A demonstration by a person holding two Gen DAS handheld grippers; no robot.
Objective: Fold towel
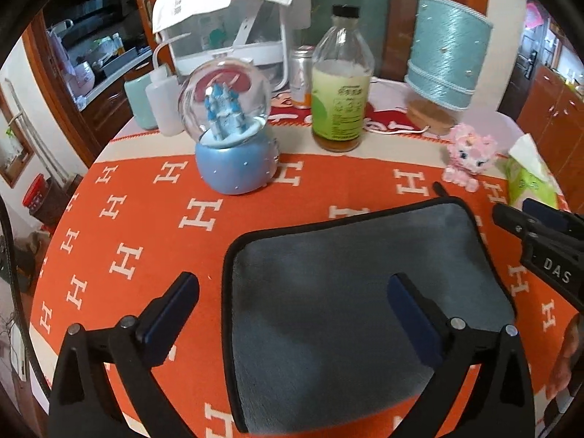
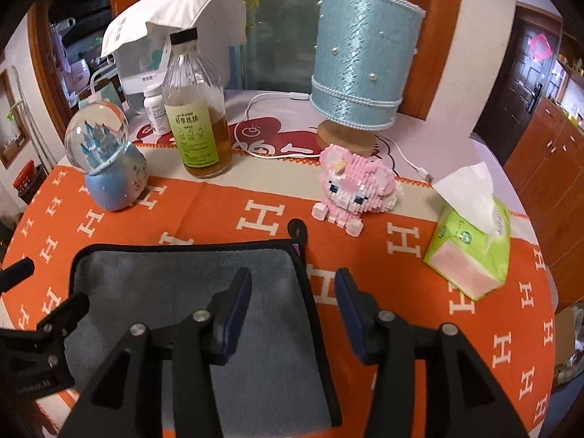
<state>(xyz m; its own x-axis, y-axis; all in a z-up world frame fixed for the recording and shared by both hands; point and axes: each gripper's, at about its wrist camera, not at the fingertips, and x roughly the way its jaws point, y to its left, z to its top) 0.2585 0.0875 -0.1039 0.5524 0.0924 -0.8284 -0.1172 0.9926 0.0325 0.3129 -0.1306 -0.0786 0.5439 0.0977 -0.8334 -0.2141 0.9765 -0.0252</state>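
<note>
A grey towel with a black border (image 1: 346, 292) lies flat on the orange tablecloth; it also shows in the right wrist view (image 2: 175, 292). My left gripper (image 1: 292, 292) is open, hovering over the towel's left edge, one finger on each side of it. My right gripper (image 2: 294, 292) is open and straddles the towel's right edge above it. The right gripper also shows at the right rim of the left wrist view (image 1: 536, 230). The left gripper shows at the left of the right wrist view (image 2: 43, 314). Neither holds anything.
Behind the towel stand a snow globe (image 1: 233, 135), a glass bottle (image 1: 341, 84), a blue lamp (image 2: 359, 69), a pink brick toy (image 2: 352, 191) and a green tissue pack (image 2: 471, 248). A white cable (image 2: 408, 160) runs by the lamp. The round table's edge (image 2: 547, 255) is at the right.
</note>
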